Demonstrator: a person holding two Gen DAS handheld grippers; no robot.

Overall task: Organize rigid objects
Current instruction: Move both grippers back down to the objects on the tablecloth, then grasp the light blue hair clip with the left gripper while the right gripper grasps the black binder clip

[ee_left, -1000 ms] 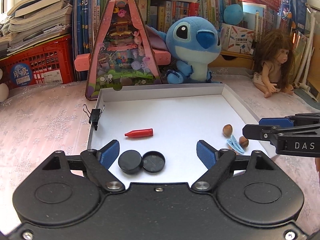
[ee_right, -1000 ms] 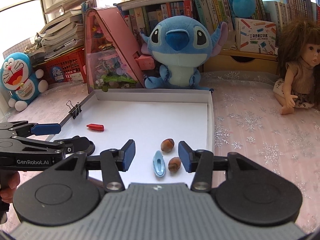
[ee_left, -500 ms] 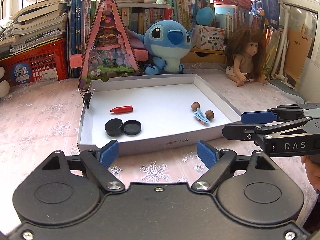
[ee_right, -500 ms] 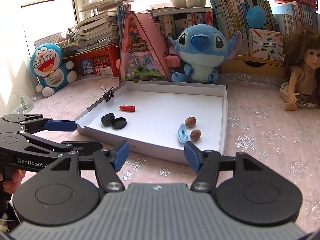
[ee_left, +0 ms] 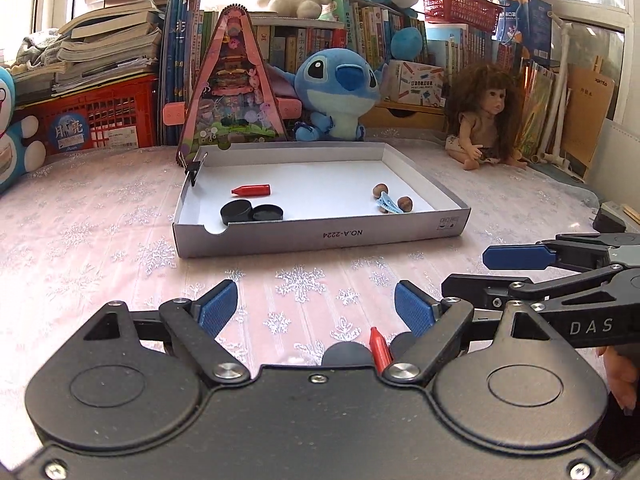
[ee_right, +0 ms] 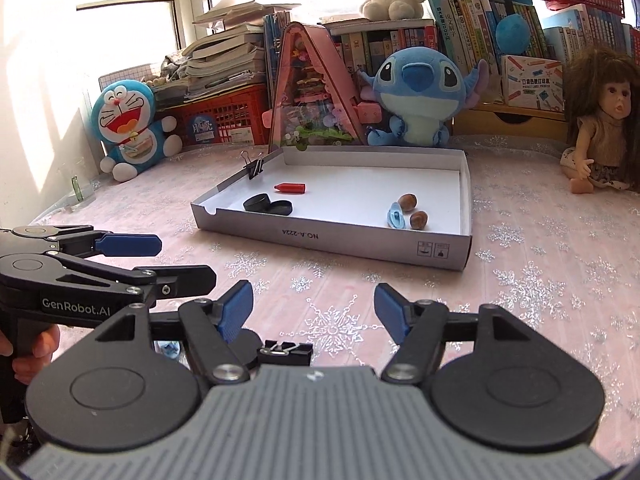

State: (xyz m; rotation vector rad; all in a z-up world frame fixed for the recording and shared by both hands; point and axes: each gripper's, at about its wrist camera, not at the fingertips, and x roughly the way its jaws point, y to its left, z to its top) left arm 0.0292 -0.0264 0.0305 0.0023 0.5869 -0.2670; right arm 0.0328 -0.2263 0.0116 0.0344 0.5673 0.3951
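A white shallow box (ee_left: 320, 236) (ee_right: 332, 236) lies on the pink cloth. It holds a red crayon (ee_left: 251, 190) (ee_right: 290, 188), two black caps (ee_left: 251, 212) (ee_right: 267, 204), a blue clip (ee_left: 389, 204) (ee_right: 395, 215) and two brown nuts (ee_left: 405, 203) (ee_right: 419, 219). A black binder clip (ee_left: 194, 168) (ee_right: 253, 166) grips its left wall. My left gripper (ee_left: 316, 312) is open and empty, well short of the box. My right gripper (ee_right: 314, 308) is open and empty too. Near the grippers lie a second red crayon (ee_left: 379, 346), dark caps (ee_left: 347, 354) and a binder clip (ee_right: 285, 350).
A pink triangular toy case (ee_left: 234, 84), a blue plush (ee_left: 340, 88), a doll (ee_left: 486, 120), a Doraemon plush (ee_right: 128, 128), a red crate (ee_left: 92, 120) and bookshelves line the back. Pink snowflake cloth (ee_left: 120, 220) covers the table.
Both grippers have pulled back from over the box toward me. The whole box now shows, and loose items near the grippers have come into view.
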